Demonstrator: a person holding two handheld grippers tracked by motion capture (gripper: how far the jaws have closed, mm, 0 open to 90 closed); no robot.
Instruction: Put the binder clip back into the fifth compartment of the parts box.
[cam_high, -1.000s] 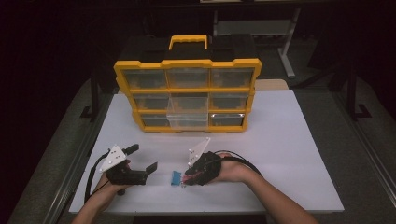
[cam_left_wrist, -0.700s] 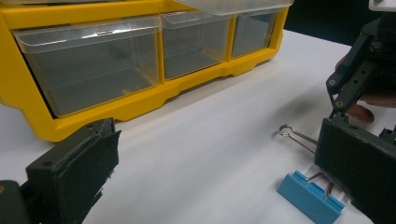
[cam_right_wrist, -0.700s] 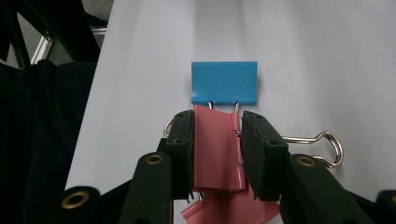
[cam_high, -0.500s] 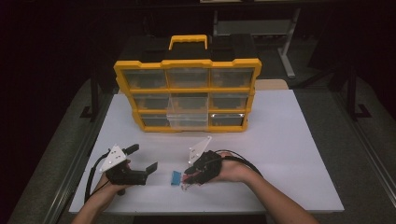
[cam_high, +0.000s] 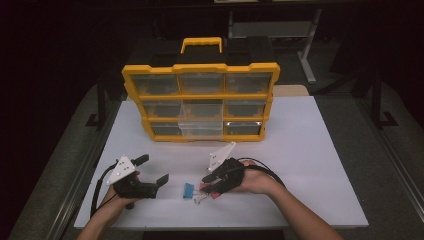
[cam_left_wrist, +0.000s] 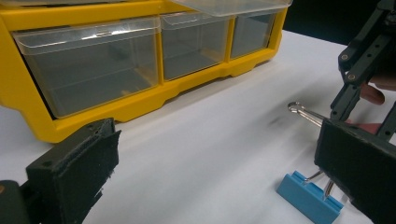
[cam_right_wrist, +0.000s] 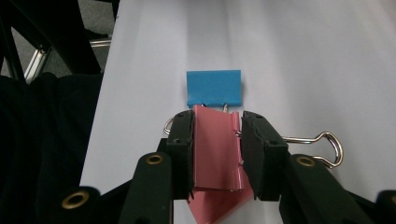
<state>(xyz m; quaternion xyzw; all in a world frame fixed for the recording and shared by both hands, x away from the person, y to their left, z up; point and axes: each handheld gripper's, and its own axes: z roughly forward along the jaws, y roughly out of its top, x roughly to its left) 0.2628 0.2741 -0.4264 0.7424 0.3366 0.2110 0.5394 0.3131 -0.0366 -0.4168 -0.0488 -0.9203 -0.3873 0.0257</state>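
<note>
My right gripper (cam_right_wrist: 216, 126) is shut on a pink binder clip (cam_right_wrist: 215, 149), with its pads pressed on the clip's two sides. A blue binder clip (cam_right_wrist: 214, 87) lies on the white table just beyond the pink one, apparently touching it, and one silver wire handle (cam_right_wrist: 322, 140) sticks out to the side. In the high view the right gripper (cam_high: 205, 187) is low at the table's near centre, right of the blue clip (cam_high: 188, 190). My left gripper (cam_high: 152, 170) stands open to the left of the blue clip (cam_left_wrist: 308, 196), nothing between its pads.
A yellow drawer organizer (cam_high: 200, 95) with clear drawers stands at the back of the white table (cam_high: 310, 150). Its middle clear drawer (cam_high: 201, 120) is pulled out. Cables trail from both grippers toward the near edge.
</note>
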